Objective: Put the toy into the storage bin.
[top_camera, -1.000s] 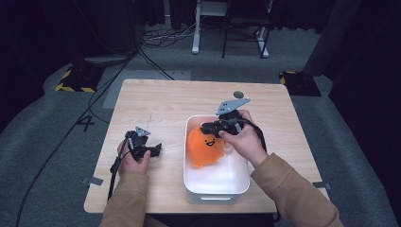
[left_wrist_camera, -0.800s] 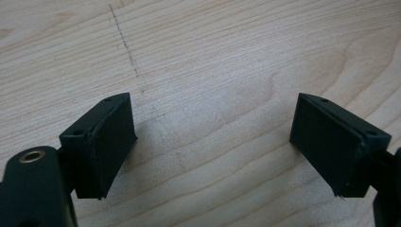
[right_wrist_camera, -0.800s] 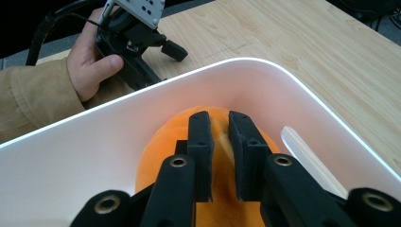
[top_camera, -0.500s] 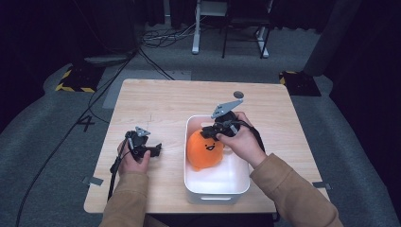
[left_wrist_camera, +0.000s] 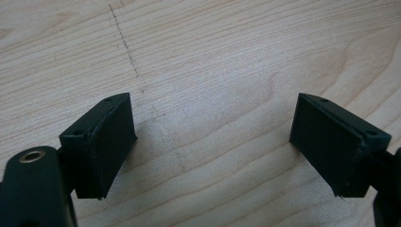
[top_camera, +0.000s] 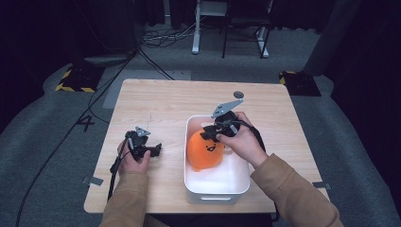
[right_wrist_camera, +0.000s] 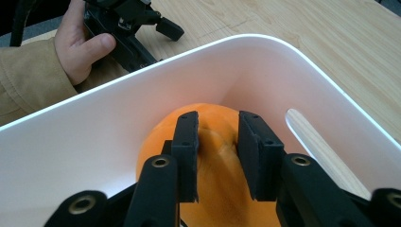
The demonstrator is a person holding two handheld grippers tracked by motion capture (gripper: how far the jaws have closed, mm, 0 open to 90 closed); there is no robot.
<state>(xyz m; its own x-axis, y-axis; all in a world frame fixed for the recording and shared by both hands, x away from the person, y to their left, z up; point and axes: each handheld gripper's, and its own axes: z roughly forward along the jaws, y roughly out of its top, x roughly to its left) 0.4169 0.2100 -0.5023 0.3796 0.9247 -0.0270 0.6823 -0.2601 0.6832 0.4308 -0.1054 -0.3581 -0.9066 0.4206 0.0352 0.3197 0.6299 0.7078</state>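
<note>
The orange plush toy [top_camera: 206, 150] with a little face sits inside the white plastic bin [top_camera: 215, 191], at its far left end. It is the only thing in the bin; the near part is bare white floor. The right gripper [top_camera: 213, 133] is at the top of the toy. Its jaws have just been opening. They now stand a little apart with a fold of the orange toy [right_wrist_camera: 222, 156] between them, and the pads look like they have let go. So I think this is the letting-go step: the toy is dropped in. Next, the right gripper should open more and lift straight up, without snagging the soft toy. The left gripper [top_camera: 150, 150] rests on the wooden table [top_camera: 161, 101], left of the bin, spread wide and empty.
</note>
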